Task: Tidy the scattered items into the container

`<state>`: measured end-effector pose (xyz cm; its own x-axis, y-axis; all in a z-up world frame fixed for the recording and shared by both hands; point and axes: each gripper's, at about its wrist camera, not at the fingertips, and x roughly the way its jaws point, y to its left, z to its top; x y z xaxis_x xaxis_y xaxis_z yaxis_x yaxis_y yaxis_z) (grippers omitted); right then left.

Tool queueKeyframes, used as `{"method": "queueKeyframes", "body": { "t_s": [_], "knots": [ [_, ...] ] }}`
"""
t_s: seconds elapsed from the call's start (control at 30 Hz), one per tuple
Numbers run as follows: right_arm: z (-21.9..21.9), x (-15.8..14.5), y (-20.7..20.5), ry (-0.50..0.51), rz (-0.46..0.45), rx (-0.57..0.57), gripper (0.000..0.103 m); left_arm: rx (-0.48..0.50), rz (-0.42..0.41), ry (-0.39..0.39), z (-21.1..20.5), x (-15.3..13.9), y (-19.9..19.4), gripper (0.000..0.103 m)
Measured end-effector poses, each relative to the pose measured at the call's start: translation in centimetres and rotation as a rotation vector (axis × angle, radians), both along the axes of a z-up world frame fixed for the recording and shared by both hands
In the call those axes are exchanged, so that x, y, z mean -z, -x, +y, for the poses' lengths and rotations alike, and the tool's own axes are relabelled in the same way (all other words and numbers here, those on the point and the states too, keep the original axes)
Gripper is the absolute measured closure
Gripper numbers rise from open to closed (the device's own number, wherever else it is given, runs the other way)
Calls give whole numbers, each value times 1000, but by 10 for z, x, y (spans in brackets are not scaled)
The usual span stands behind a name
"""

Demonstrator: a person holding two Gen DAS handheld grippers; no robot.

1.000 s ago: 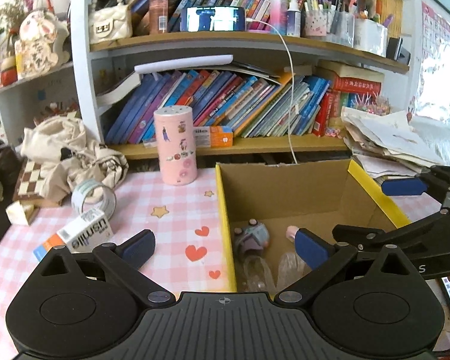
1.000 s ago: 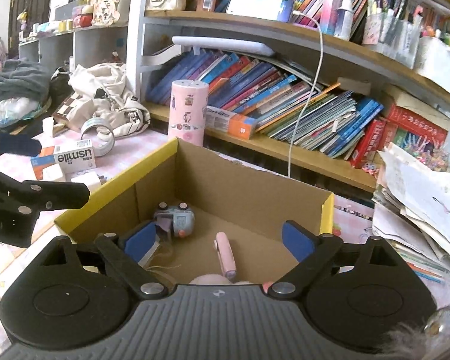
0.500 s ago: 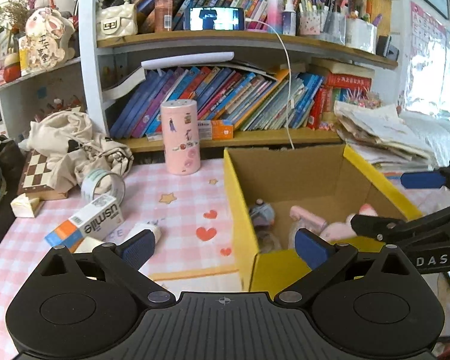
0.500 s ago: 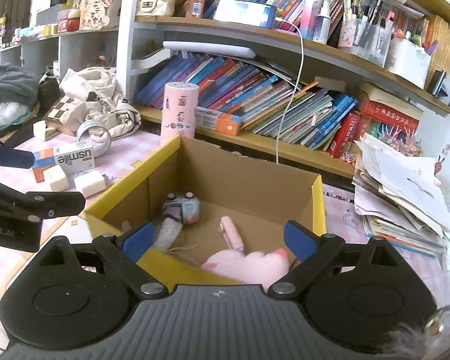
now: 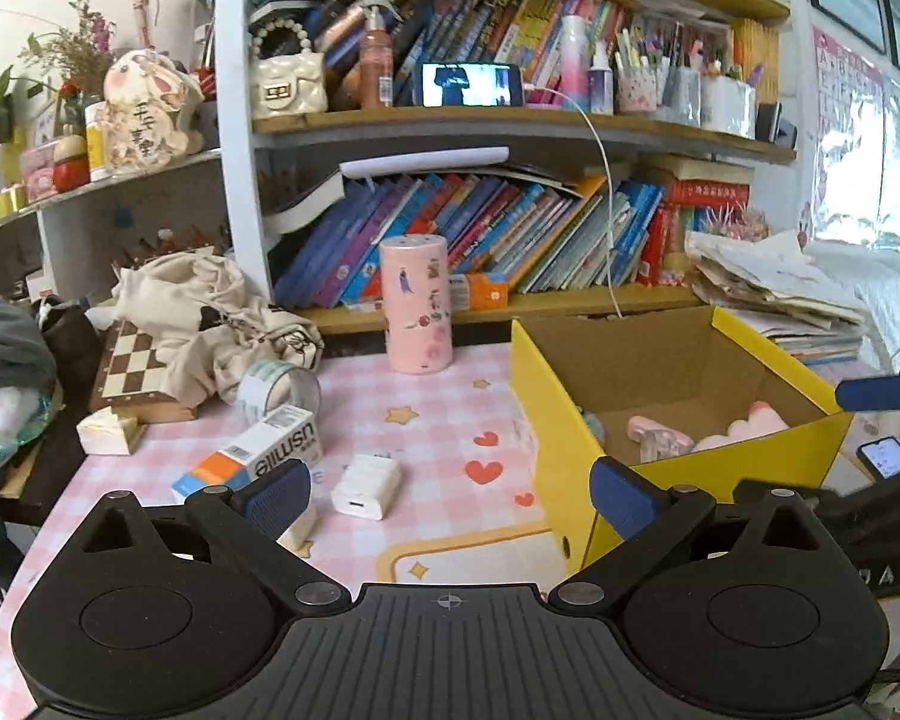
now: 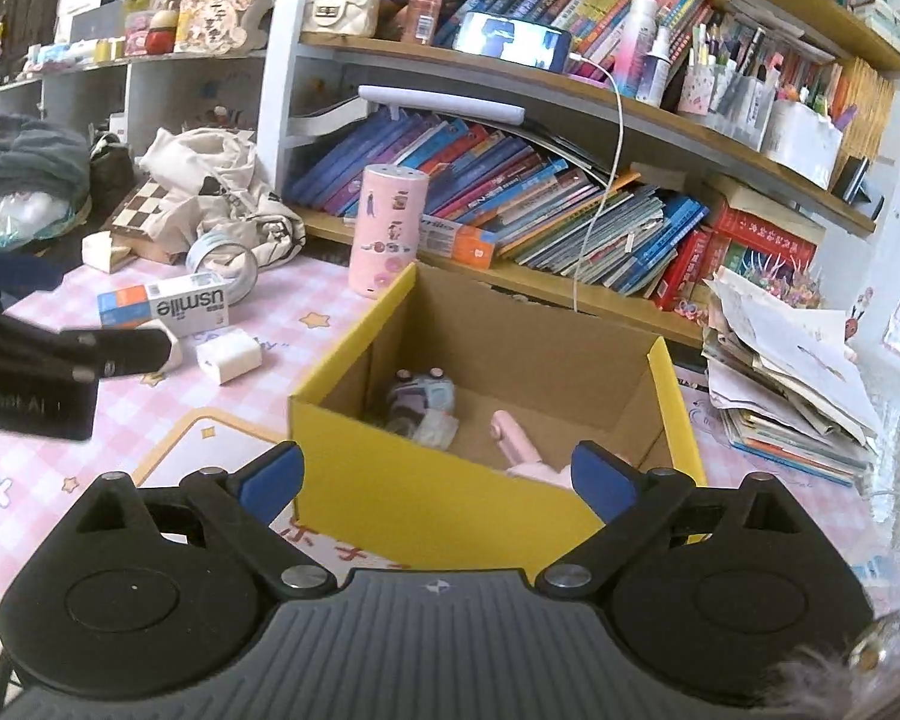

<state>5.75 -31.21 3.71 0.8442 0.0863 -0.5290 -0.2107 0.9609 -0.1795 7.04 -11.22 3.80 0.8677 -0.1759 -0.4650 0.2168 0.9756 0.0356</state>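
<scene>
Both grippers have pulled back from the yellow cardboard box, exposing the white charger at centre-left. The left gripper and right gripper gape wide, empty. Charger likely goes in next.

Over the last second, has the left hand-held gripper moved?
Yes. The left hand-held gripper has pulled back and up from the yellow box; earlier its fingertips hung over the box's interior, now the box's outer wall shows ahead.

The counter is wearing pink-and-white gingham with red hearts and yellow stars. The box is showing yellow outside and plain brown cardboard inside. The pink canister, centre frame, is carrying small stickers. The carton is showing white with orange and blue ends. The charger is showing white, the chessboard brown-and-cream checks.
</scene>
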Motion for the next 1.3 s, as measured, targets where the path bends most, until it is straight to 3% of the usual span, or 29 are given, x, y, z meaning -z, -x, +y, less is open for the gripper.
{"method": "queueKeyframes", "body": {
  "t_s": [0.3, 0.53, 0.7, 1.1, 1.3],
  "knots": [
    [31, 9, 17, 1, 25, -4, 6, 17, 14, 130, 35, 3, 14, 0],
    [49, 13, 22, 0, 41, -14, 6, -27, 18, 174, 60, 6, 21, 0],
    [63, 16, 24, 9, 54, -39, 6, -32, 3, 170, 71, 9, 30, 0],
    [90, 25, 25, 20, 96, -90, 6, 26, 86, 70, 82, 21, 36, 0],
    [103, 30, 24, 27, 124, -112, 6, 16, 131, 64, 93, 28, 39, 0]
  ]
}}
